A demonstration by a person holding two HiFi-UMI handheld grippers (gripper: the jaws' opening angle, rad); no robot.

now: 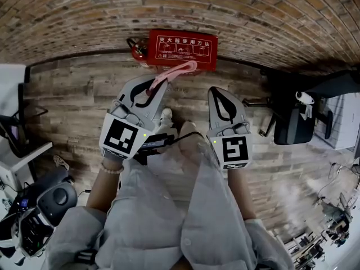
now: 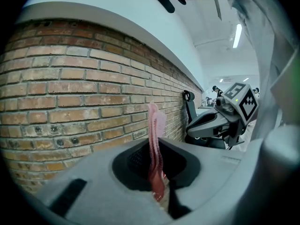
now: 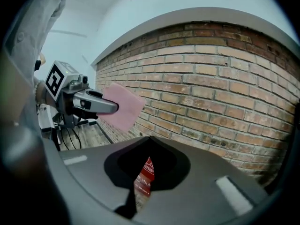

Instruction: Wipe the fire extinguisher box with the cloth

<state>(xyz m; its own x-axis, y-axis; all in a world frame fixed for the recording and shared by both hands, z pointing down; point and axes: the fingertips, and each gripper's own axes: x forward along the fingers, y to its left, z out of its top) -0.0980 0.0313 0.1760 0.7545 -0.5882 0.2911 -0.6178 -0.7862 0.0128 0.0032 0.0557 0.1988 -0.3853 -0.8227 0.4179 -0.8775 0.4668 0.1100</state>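
The red fire extinguisher box (image 1: 183, 49) stands on the wooden floor against the brick wall, white print on its face. My left gripper (image 1: 155, 86) is shut on a pink cloth (image 1: 175, 72), and the cloth's free end hangs out over the box's lower edge. In the left gripper view the cloth (image 2: 154, 135) stands up between the closed jaws of the left gripper (image 2: 153, 142). My right gripper (image 1: 216, 91) is shut and holds nothing, just right of the cloth and short of the box. Through the right gripper's (image 3: 149, 138) jaw opening I see a strip of the box (image 3: 144, 177).
A red extinguisher (image 1: 135, 48) stands at the box's left end. A black office chair (image 1: 293, 122) is on the right, and dark equipment (image 1: 34, 212) and a white stand (image 1: 14, 94) are on the left. The person's grey-clad legs (image 1: 169, 218) fill the lower middle.
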